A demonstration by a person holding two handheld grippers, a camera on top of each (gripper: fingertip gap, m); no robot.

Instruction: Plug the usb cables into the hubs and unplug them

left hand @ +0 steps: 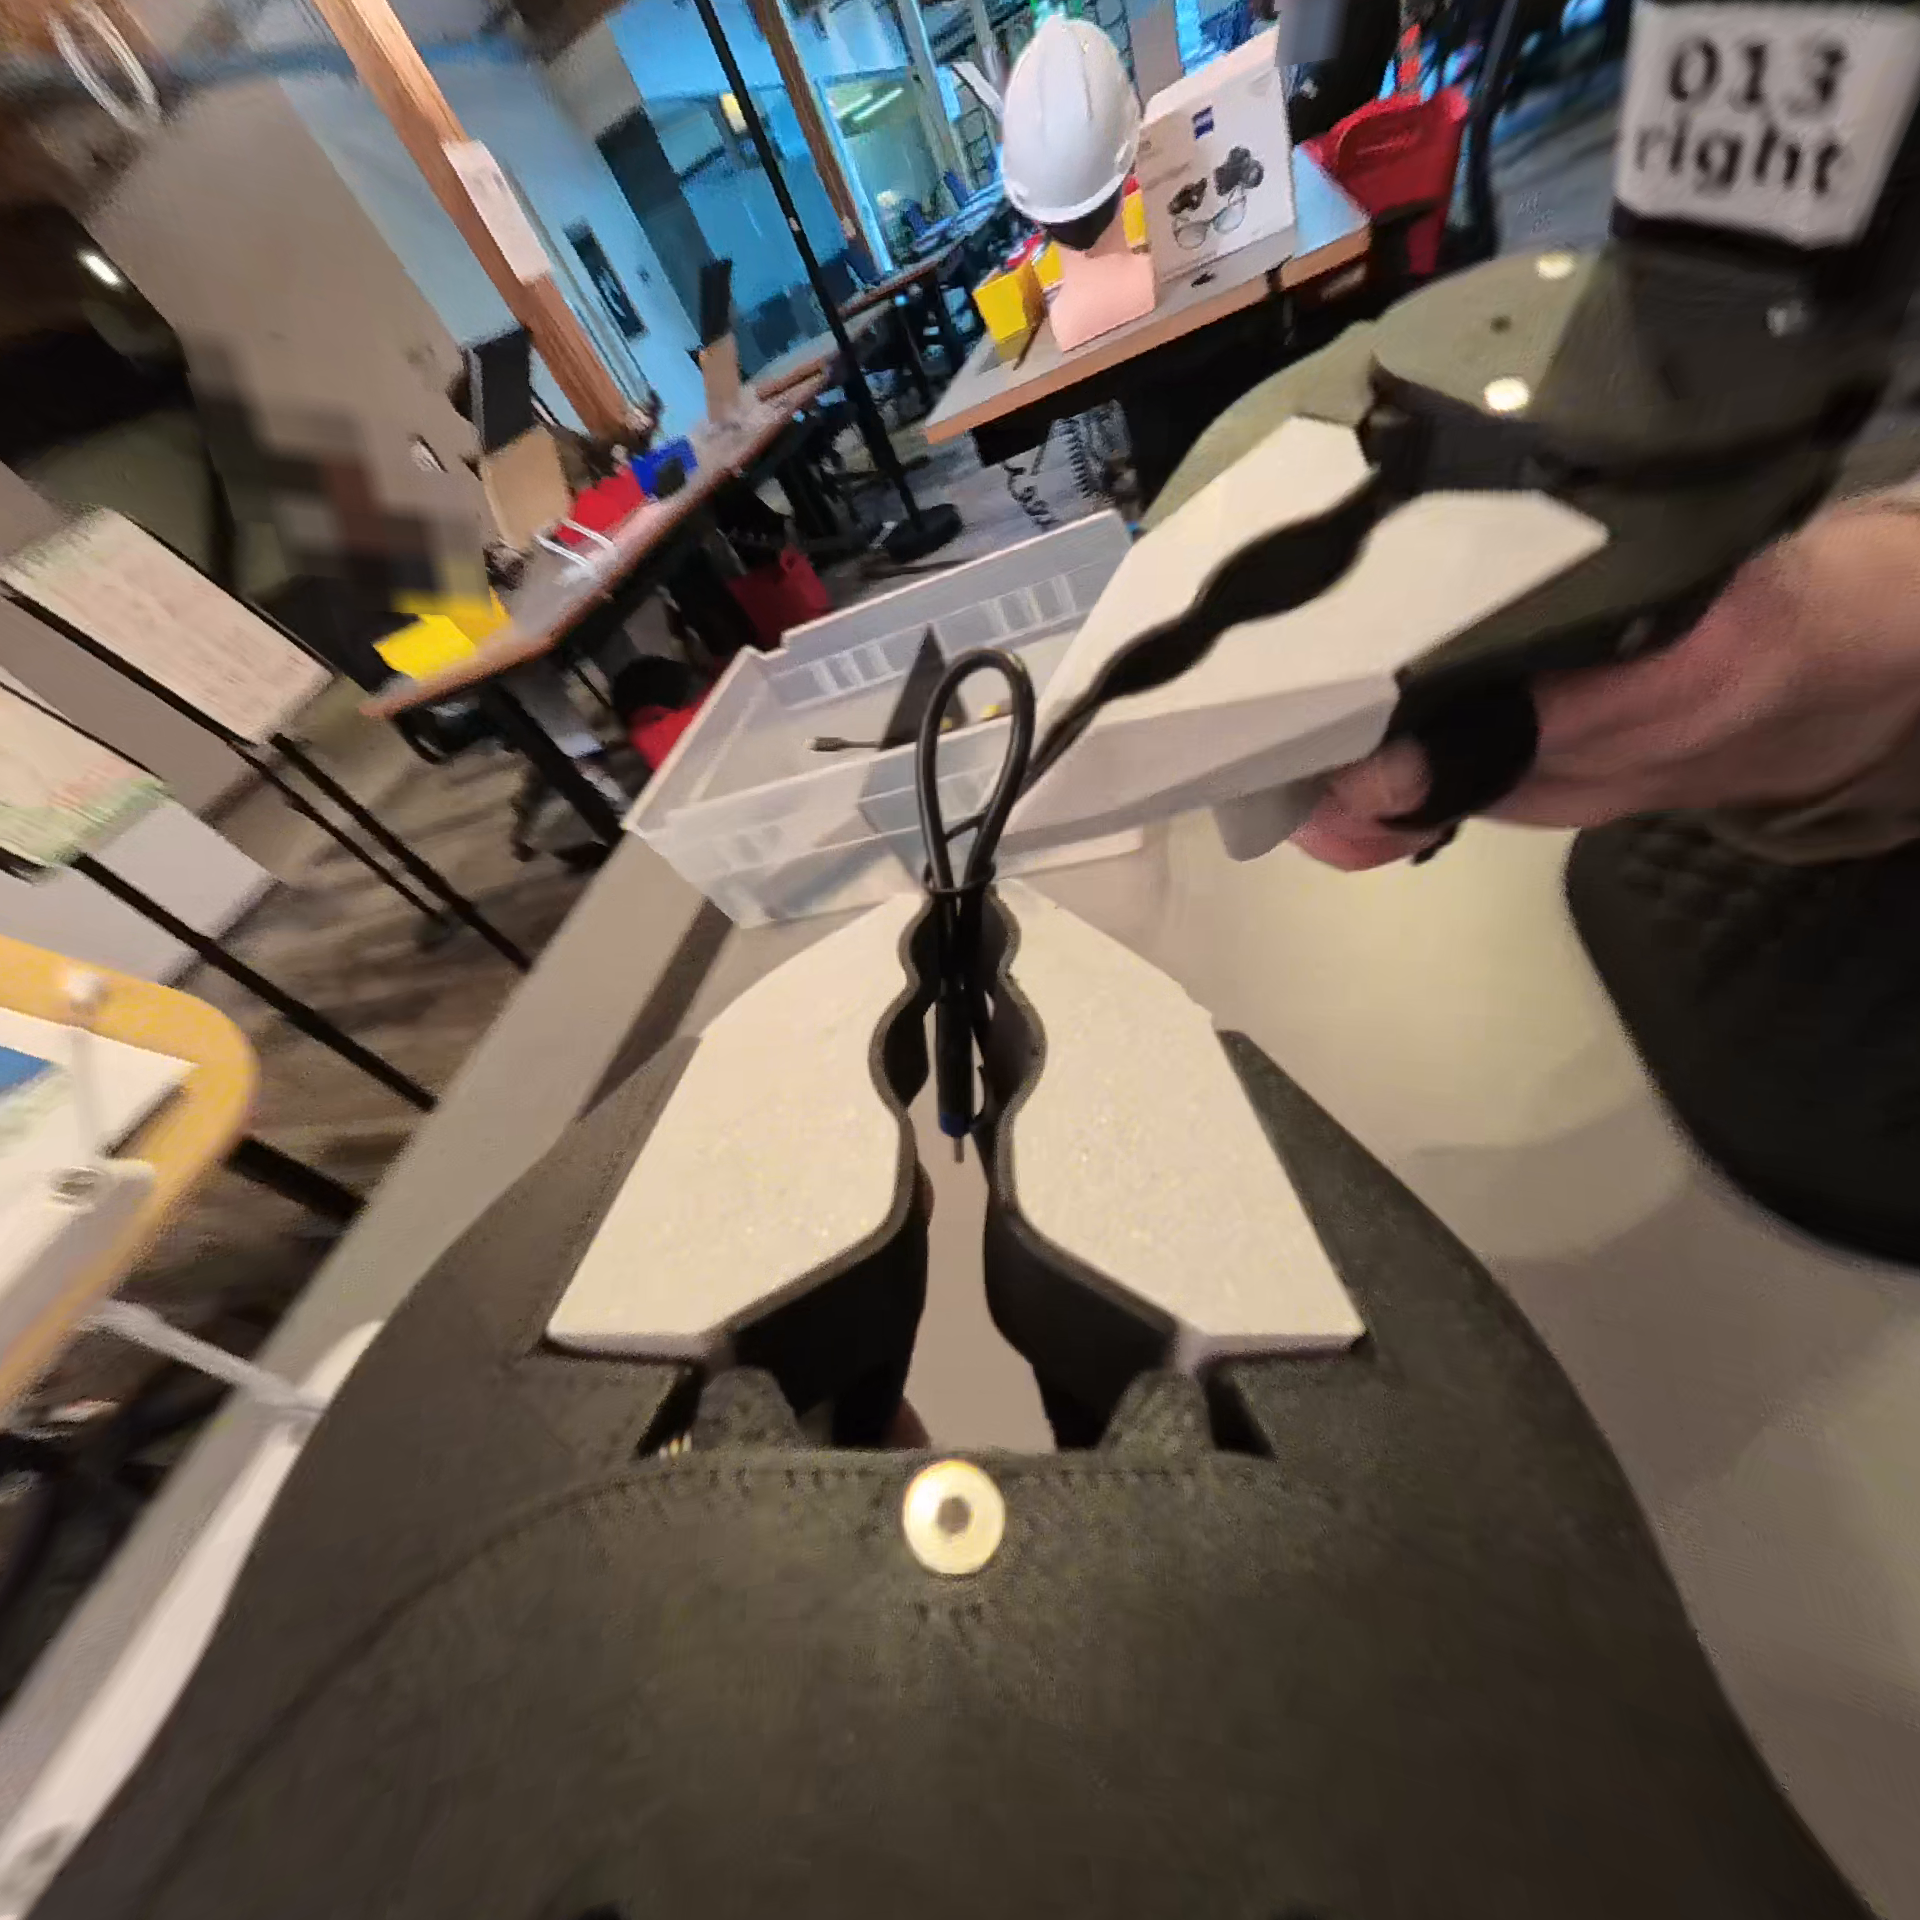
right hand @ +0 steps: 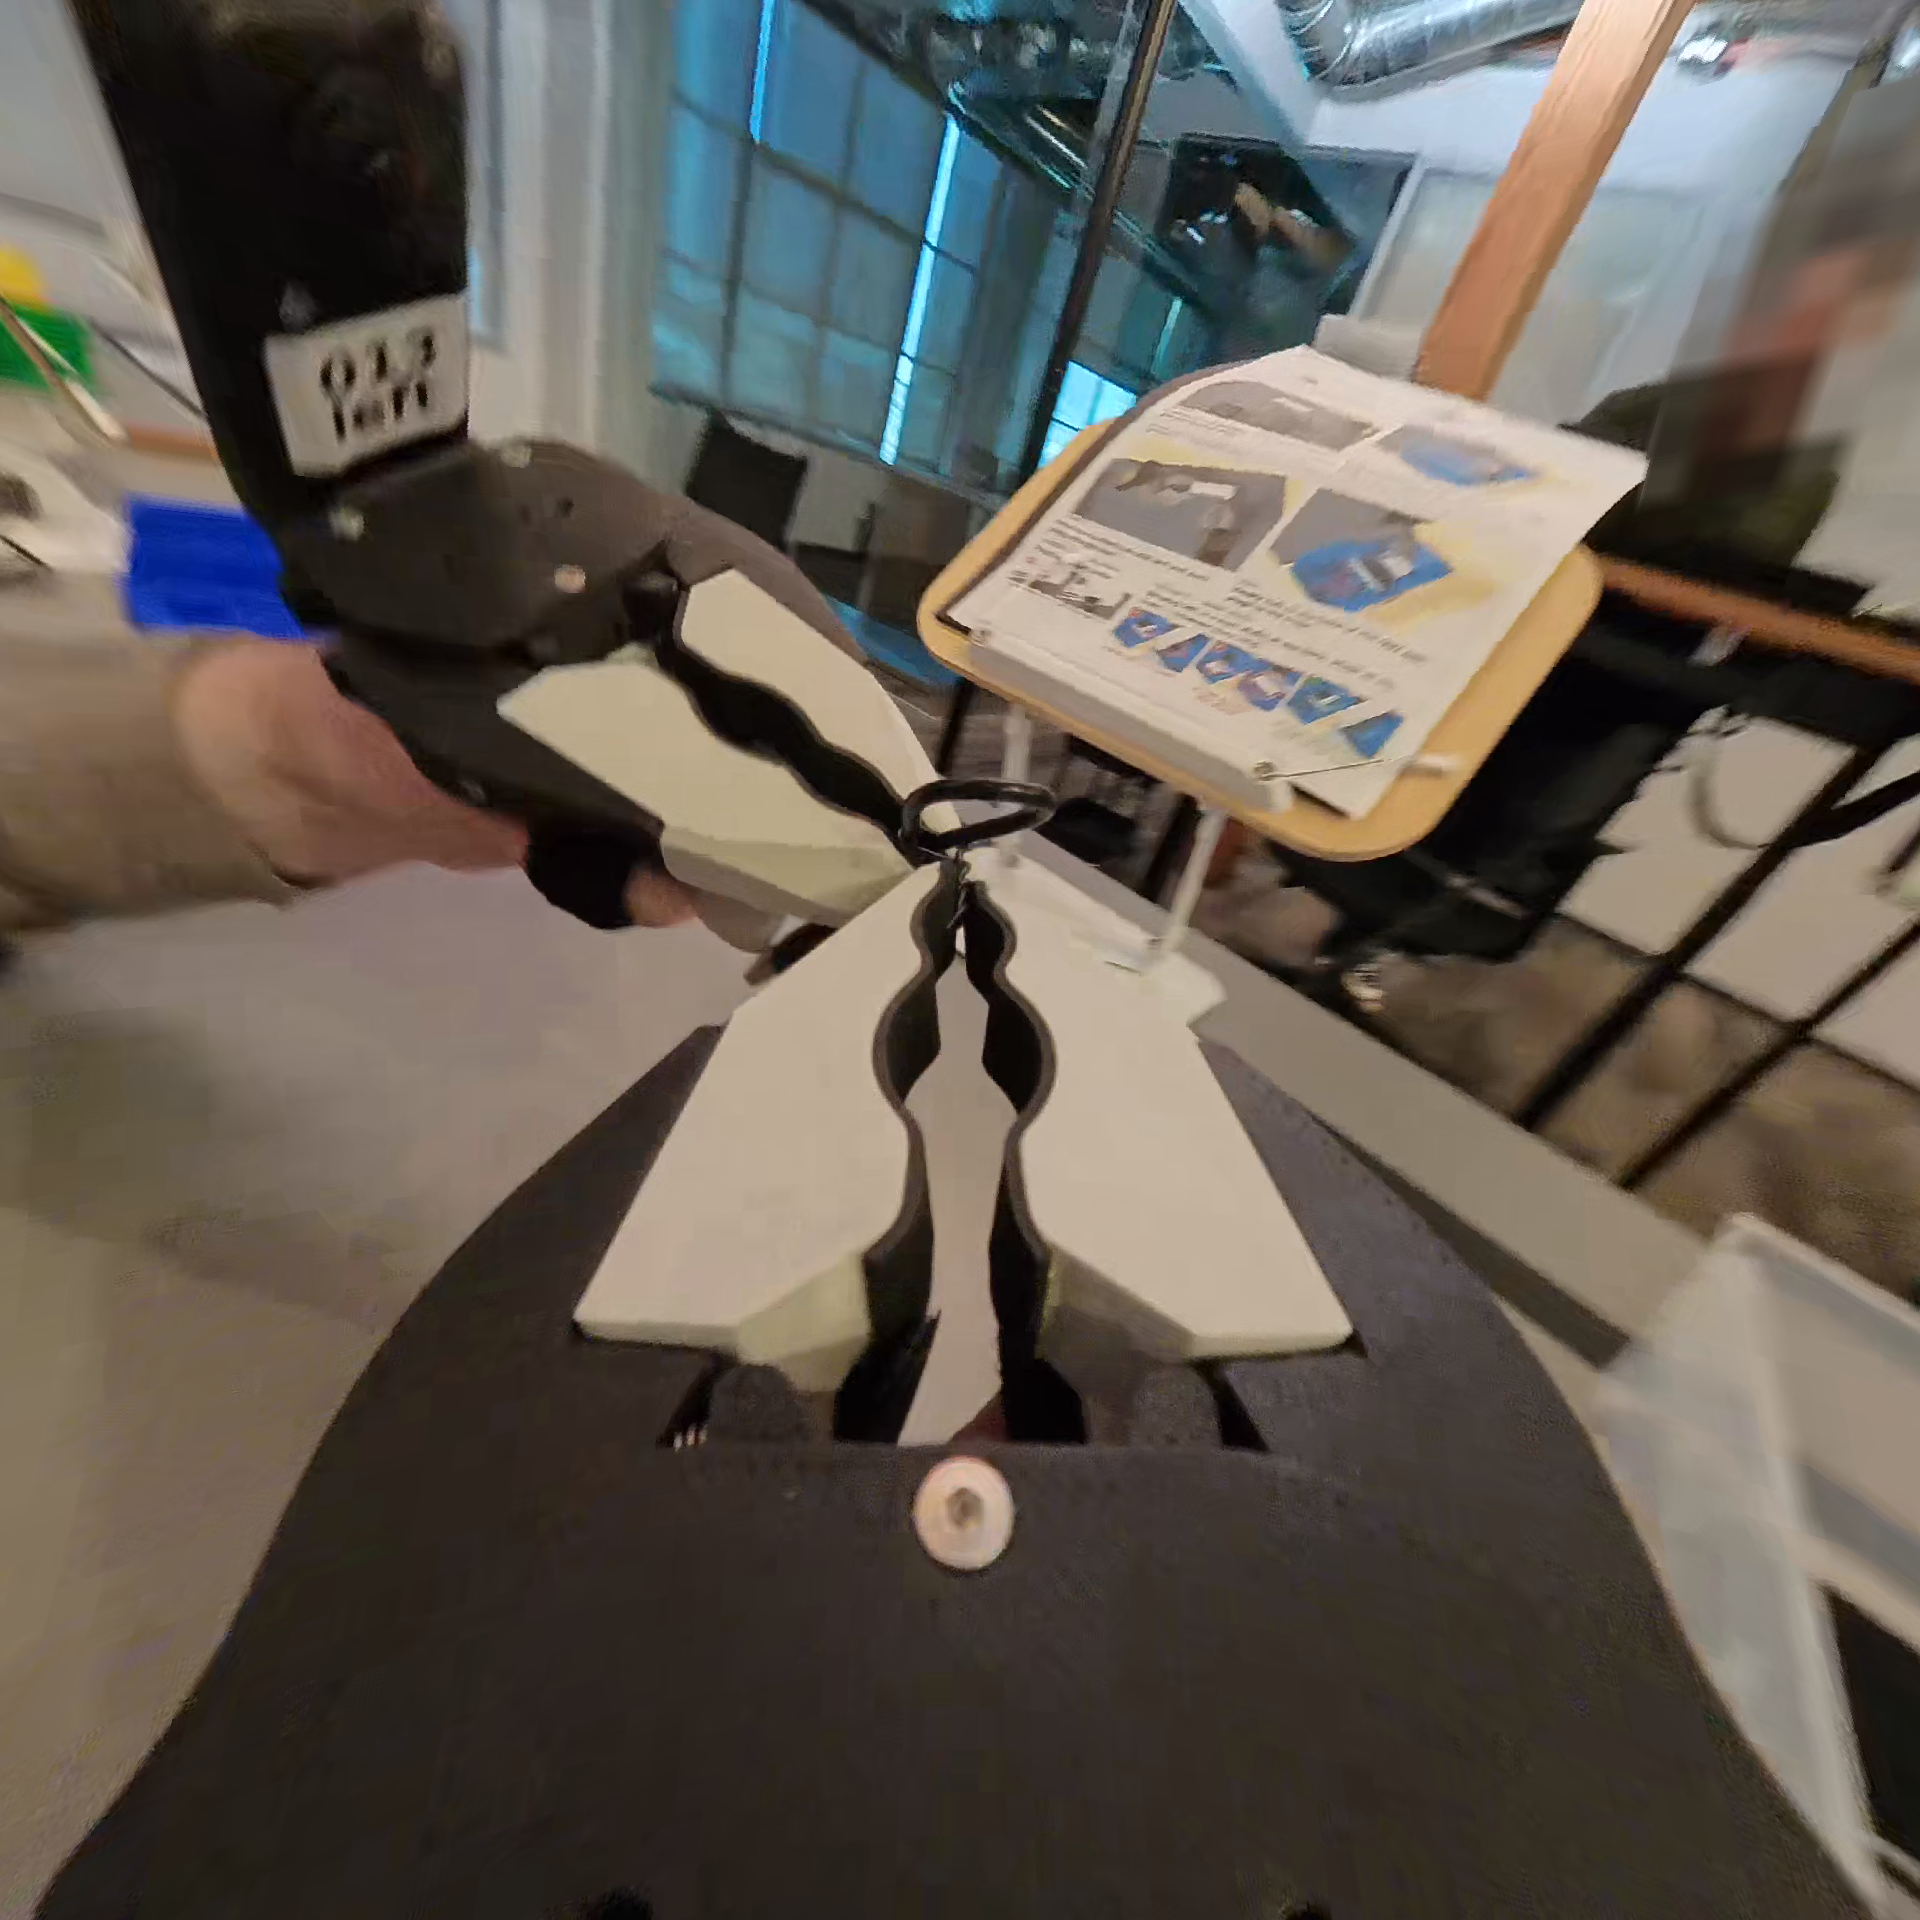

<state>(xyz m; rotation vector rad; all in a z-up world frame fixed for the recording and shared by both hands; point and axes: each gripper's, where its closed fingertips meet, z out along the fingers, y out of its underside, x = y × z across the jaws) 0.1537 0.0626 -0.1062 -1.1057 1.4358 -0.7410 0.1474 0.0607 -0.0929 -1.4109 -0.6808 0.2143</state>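
Observation:
My left gripper [left hand: 961, 904] is shut on a bundled black USB cable [left hand: 929, 741]. The cable's loop sticks out beyond the tips, and a plug with a blue insert [left hand: 952, 1127] lies between the fingers. A thin tie [left hand: 957, 880] wraps the bundle at the tips. My right gripper [right hand: 958, 899] is shut, with the thin tie [right hand: 956, 877] pinched between its tips just below the cable loop [right hand: 979, 788]. It reaches in from the right in the left wrist view [left hand: 1039, 764]. The left gripper [right hand: 904, 831] comes in from the left in the right wrist view. Both are held above the grey table [left hand: 1351, 1039]. No hub is in view.
A clear plastic bin [left hand: 790, 769] holding another cable end stands behind the grippers; it also shows in the right wrist view [right hand: 1766, 1455]. An instruction sheet on a wooden stand [right hand: 1278, 582] is at the table's edge. Other tables with clutter stand farther back. Both grippers' tips are close together, under 4 cm apart.

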